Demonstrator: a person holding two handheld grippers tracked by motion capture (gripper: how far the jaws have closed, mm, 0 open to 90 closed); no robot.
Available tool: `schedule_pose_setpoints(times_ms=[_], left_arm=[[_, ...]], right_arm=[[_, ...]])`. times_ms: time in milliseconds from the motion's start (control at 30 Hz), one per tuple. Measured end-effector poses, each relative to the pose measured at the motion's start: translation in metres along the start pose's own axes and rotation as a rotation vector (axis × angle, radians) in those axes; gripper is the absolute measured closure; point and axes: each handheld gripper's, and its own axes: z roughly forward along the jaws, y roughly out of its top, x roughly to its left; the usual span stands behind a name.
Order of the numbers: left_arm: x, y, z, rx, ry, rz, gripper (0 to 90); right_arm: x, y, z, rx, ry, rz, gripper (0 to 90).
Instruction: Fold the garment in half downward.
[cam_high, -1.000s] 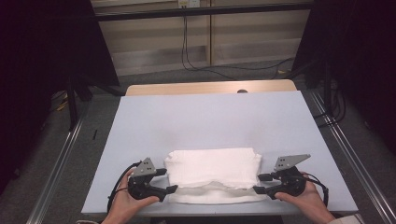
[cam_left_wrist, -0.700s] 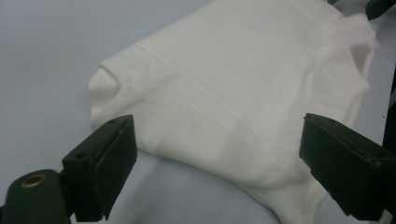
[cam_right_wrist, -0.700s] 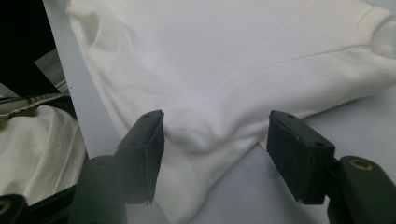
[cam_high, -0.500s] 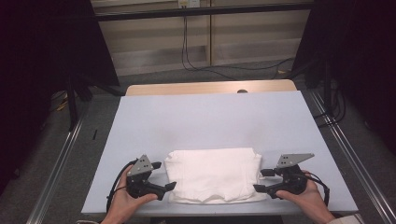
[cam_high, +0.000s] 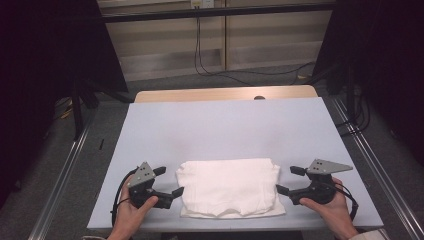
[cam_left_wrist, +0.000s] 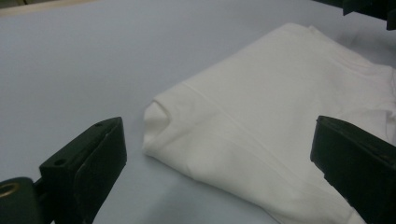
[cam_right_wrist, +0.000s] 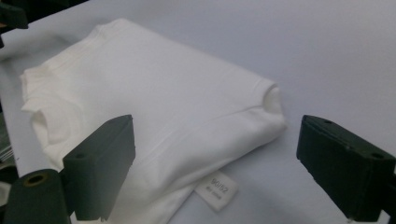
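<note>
Lab recording bay: pale blue table (cam_high: 225, 125), metal floor rails (cam_high: 65, 175), wall cables (cam_high: 200, 50), dark curtains (cam_high: 45, 60).

A small white tag (cam_right_wrist: 216, 190) on the folded white garment (cam_right_wrist: 154, 107), at the garment's edge nearest the right gripper's camera, reads "90/52". The smaller line printed under it is too blurred to read.

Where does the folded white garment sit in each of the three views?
High view: folded white garment lies low centre, between both grippers.
Left gripper view: centre to right.
Right gripper view: left and centre.
Shared landmark: pale blue table cover.
</note>
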Motion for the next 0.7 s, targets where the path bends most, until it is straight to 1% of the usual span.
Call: schedule_pose_setpoints(times_ms=[33, 67, 133, 167, 233, 267, 300, 333, 367, 400, 433, 467, 500, 533, 567, 600, 667, 700], left_arm=[[0.000, 0.000, -0.002, -0.017, -0.004, 0.003, 3.6], [0.000, 0.000, -0.003, -0.036, 0.007, 0.002, 3.3], [0.001, 0.000, -0.006, -0.051, 0.030, 0.014, 3.2], [0.002, -0.001, -0.007, -0.062, 0.039, 0.011, 3.2], [0.004, -0.002, -0.010, -0.097, 0.065, -0.001, 3.2], [0.005, -0.003, -0.011, -0.104, 0.076, -0.006, 3.2], [0.006, -0.003, -0.012, -0.118, 0.096, -0.009, 3.2], [0.008, -0.004, -0.014, -0.133, 0.107, -0.007, 3.1], [0.009, -0.004, -0.015, -0.139, 0.118, -0.005, 3.1], [0.009, -0.004, -0.016, -0.143, 0.123, -0.010, 3.1], [0.010, -0.004, -0.018, -0.148, 0.123, -0.006, 3.1], [0.010, -0.004, -0.020, -0.164, 0.128, -0.005, 3.1], [0.010, -0.004, -0.022, -0.174, 0.139, -0.004, 3.1], [0.009, -0.004, -0.024, -0.187, 0.157, -0.012, 3.1], [0.009, -0.004, -0.026, -0.195, 0.162, -0.019, 3.1], [0.010, -0.005, -0.028, -0.201, 0.166, -0.023, 3.1], [0.009, -0.006, -0.032, -0.211, 0.210, -0.022, 3.1], [0.009, -0.006, -0.033, -0.217, 0.215, -0.031, 2.7]], right_arm=[[0.000, 0.000, -0.001, -0.011, -0.007, 0.003, 9.5], [-0.001, 0.000, -0.002, -0.024, -0.015, 0.009, 9.0], [-0.002, 0.001, -0.004, -0.047, -0.029, 0.011, 7.1], [-0.002, 0.001, -0.004, -0.054, -0.032, 0.013, 5.7], [-0.003, 0.002, -0.005, -0.071, -0.053, 0.019, 5.6], [-0.004, 0.002, -0.006, -0.083, -0.066, 0.030, 5.5], [-0.005, 0.003, -0.007, -0.090, -0.075, 0.043, 5.5], [-0.005, 0.002, -0.008, -0.098, -0.093, 0.049, 5.5], [-0.005, 0.002, -0.010, -0.113, -0.126, 0.050, 5.5], [-0.006, 0.002, -0.011, -0.126, -0.144, 0.039, 5.6], [-0.006, 0.002, -0.013, -0.131, -0.158, 0.036, 5.5], [-0.007, 0.001, -0.015, -0.139, -0.184, 0.034, 5.5], [-0.007, 0.001, -0.017, -0.158, -0.195, 0.043, 5.5], [-0.008, 0.000, -0.019, -0.170, -0.198, 0.048, 5.1], [-0.008, -0.002, -0.021, -0.188, -0.221, 0.030, 4.4], [-0.008, -0.003, -0.022, -0.194, -0.235, 0.024, 3.5], [-0.009, -0.007, -0.024, -0.223, -0.258, 0.024, 2.6], [-0.010, -0.008, -0.026, -0.235, -0.270, 0.029, 2.1]])
